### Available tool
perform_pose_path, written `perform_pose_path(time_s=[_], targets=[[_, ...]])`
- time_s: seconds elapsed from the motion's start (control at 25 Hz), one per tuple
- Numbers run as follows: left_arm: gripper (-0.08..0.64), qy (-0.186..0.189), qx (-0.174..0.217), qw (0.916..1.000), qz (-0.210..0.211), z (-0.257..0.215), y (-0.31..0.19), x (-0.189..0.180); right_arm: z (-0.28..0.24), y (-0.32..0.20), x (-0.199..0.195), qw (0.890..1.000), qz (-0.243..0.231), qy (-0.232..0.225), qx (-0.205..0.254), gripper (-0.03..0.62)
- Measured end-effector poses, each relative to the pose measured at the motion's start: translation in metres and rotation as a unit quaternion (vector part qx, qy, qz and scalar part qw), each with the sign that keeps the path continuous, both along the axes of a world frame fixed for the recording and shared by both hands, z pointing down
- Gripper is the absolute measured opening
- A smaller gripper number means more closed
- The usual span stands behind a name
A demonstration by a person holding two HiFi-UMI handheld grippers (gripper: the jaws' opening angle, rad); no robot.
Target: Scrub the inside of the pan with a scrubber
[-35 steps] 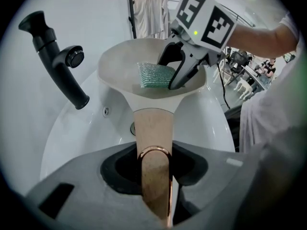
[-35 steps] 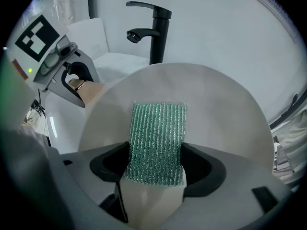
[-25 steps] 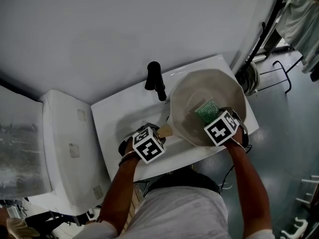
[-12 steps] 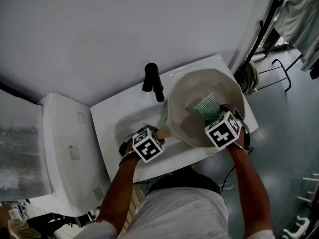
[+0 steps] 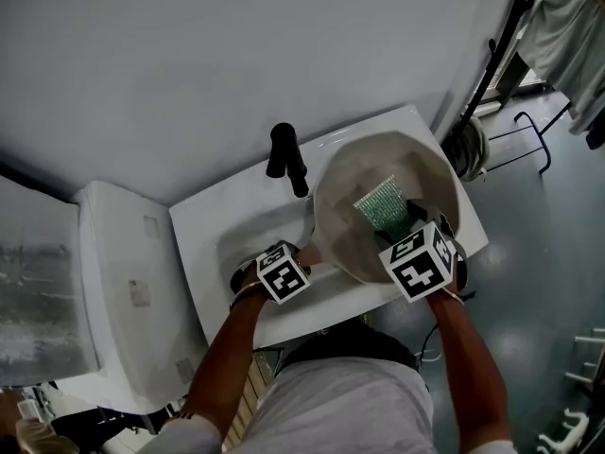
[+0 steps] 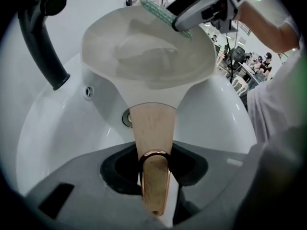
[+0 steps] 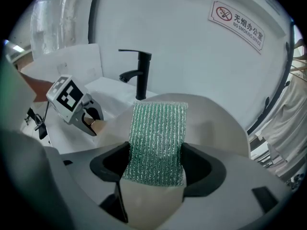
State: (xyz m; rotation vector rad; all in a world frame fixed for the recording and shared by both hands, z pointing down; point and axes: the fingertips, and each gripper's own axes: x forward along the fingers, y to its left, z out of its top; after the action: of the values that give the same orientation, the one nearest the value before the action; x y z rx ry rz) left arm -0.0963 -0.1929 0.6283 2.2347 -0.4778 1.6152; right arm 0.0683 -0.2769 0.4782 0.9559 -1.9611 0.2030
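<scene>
Scrubber (image 5: 383, 208) higher in pan (image 5: 348, 180) than before; white basin (image 5: 213, 218), perhaps concrete grey floor (image 5: 544, 225)

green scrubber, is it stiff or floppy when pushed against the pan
Probably fairly floppy: the scrubber is a thin mesh pad, though it stands up from the right tool without drooping, so it has some body. Likely light, and its ribbed weave should grip rather than slide on the pan.

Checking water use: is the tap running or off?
Off: no water falls from the black faucet into the sink in either gripper view.
</scene>
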Motion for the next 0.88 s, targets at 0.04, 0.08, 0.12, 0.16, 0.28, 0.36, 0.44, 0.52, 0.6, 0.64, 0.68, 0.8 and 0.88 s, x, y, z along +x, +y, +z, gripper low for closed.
perform_pose_path(time_s=[0.04,0.08,0.12,0.16,0.28,0.36,0.44,0.52,0.6,0.64,0.68,0.8,0.88], targets=[[0.152,-0.002,-0.002,1.0000,0.001,0.003,0.000,0.000,-0.003,0.000,-0.002,1.000,0.000,-0.009,0.004,0.342],[0.152,-0.003,-0.003,1.0000,0.002,0.005,0.000,0.001,-0.006,0.000,-0.003,1.000,0.002,-0.017,0.008,0.342],[0.152,-0.003,-0.004,1.0000,0.002,0.007,-0.001,0.001,-0.009,0.001,-0.004,1.000,0.005,-0.027,0.010,0.342],[0.152,-0.002,-0.006,1.0000,0.002,0.009,-0.001,0.001,-0.011,0.002,-0.005,0.999,0.009,-0.038,0.011,0.342],[0.152,-0.001,-0.009,1.0000,0.001,0.012,-0.001,0.001,-0.020,0.005,-0.006,0.997,0.021,-0.072,0.012,0.342],[0.152,0.001,-0.008,1.0000,0.002,0.012,-0.003,0.002,-0.028,0.006,-0.008,0.995,0.027,-0.089,0.017,0.342],[0.152,0.007,-0.007,0.9999,0.002,0.011,-0.004,0.002,-0.036,0.007,-0.009,0.994,0.027,-0.103,0.024,0.342],[0.152,0.015,-0.006,0.9999,-0.002,0.011,-0.003,0.003,-0.043,0.008,-0.010,0.992,0.026,-0.117,0.029,0.342],[0.158,0.019,0.000,0.9998,-0.008,0.011,-0.004,0.002,-0.049,0.008,-0.010,0.990,0.028,-0.133,0.031,0.342],[0.164,0.020,0.004,0.9997,-0.011,0.010,-0.005,0.001,-0.052,0.008,-0.009,0.989,0.029,-0.140,0.032,0.342],[0.172,0.021,0.009,0.9997,-0.013,0.009,-0.005,0.000,-0.055,0.008,-0.008,0.988,0.030,-0.146,0.035,0.342],[0.205,0.023,0.023,0.9992,-0.023,0.001,-0.007,-0.005,-0.064,0.007,-0.002,0.986,0.034,-0.157,0.043,0.342],[0.221,0.030,0.040,0.9983,-0.031,-0.009,-0.009,-0.007,-0.069,0.006,0.004,0.985,0.035,-0.161,0.050,0.342]])
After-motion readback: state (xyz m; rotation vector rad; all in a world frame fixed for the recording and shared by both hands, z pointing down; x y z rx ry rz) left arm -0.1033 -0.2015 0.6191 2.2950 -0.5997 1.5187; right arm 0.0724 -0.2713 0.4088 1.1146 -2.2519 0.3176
